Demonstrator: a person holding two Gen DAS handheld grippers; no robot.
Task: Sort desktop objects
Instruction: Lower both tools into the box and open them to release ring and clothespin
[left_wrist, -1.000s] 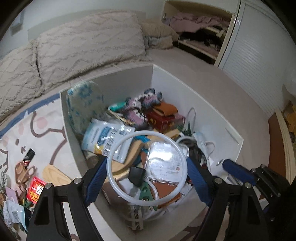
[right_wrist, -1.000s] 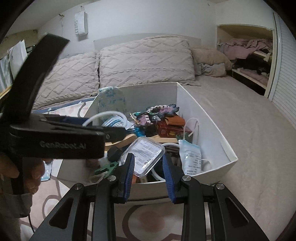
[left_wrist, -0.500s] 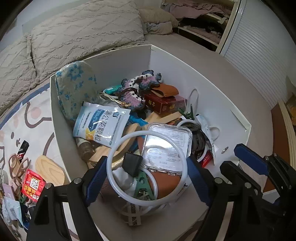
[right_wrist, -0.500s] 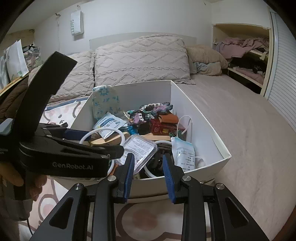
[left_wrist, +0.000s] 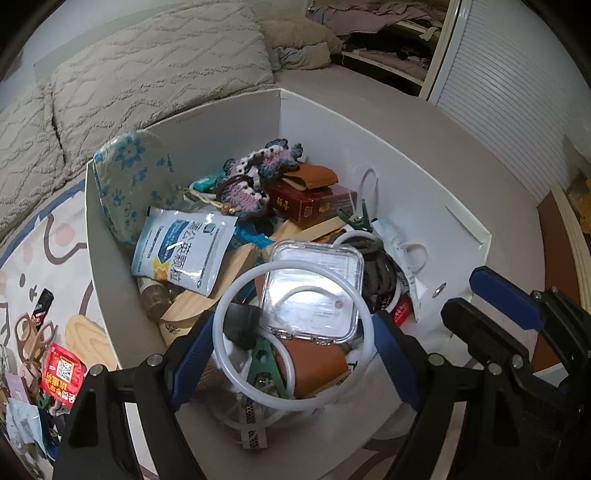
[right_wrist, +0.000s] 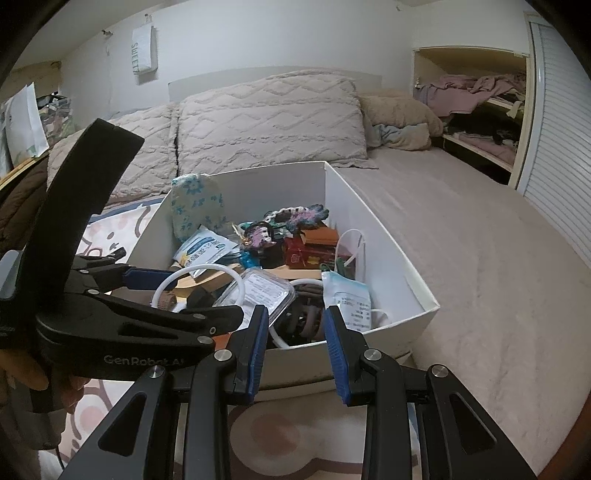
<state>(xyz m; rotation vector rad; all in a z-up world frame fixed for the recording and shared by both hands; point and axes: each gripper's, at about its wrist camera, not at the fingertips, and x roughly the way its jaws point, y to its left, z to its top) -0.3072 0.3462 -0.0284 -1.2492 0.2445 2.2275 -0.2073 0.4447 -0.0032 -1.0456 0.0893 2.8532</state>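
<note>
Ring (left_wrist: 293, 334) clamped between my left fingers (left_wrist: 192, 350), hanging over near end of white box (left_wrist: 388, 147). Right fingers (right_wrist: 258, 336) closed, empty, near box's front wall. Step: drop-off. Next: release ring into box.

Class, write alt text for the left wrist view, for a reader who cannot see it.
The left gripper holds a white ring between its blue pads above a white box full of small clutter. Inside lie a clear lidded case, a white-and-blue pouch and a red carton. The box sits on a bed; the right gripper shows at the right edge.
</note>
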